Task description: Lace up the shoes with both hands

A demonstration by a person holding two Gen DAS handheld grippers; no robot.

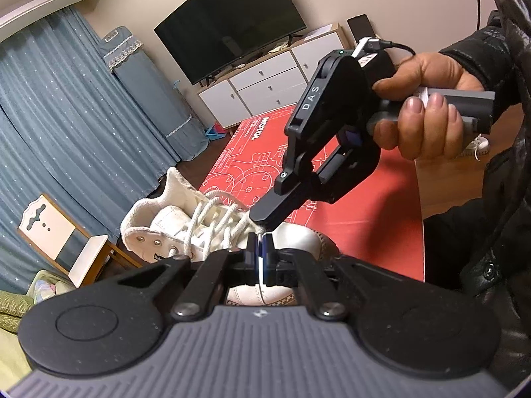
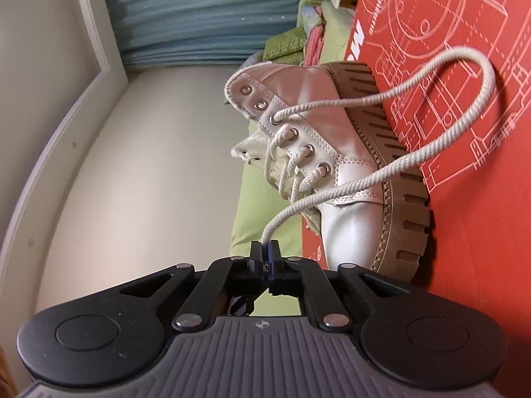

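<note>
The white boot (image 1: 212, 232) lies on a red mat (image 1: 365, 219) printed with white line drawings, just past the tips of the left gripper (image 1: 260, 248) in the left wrist view, its open collar toward ten o'clock and its toe toward three o'clock. In the right wrist view the same boot (image 2: 332, 172) sits at about one o'clock from the right gripper (image 2: 264, 252), its ridged tan sole (image 2: 398, 172) against the mat (image 2: 481, 199), which fills the right edge of that tilted view. A cream lace (image 2: 381, 172) is threaded through the lower metal eyelets, while the two eyelets nearest the collar are empty. One free length swings out in a wide loop over the mat toward two o'clock and comes back down into the right gripper, whose jaws are pinched on its end. The left gripper is clenched too, with a thin strand of lace (image 1: 259, 232) caught between its tips. From the left wrist camera the right gripper (image 1: 265, 220) reaches in from two o'clock, tips almost touching the left ones, held by a hand (image 1: 421, 106) in a dark sleeve. Beyond, at twelve o'clock, a television (image 1: 229, 26) stands on a white cabinet (image 1: 265, 79), with blue curtains (image 1: 66, 116) at nine o'clock.
</note>
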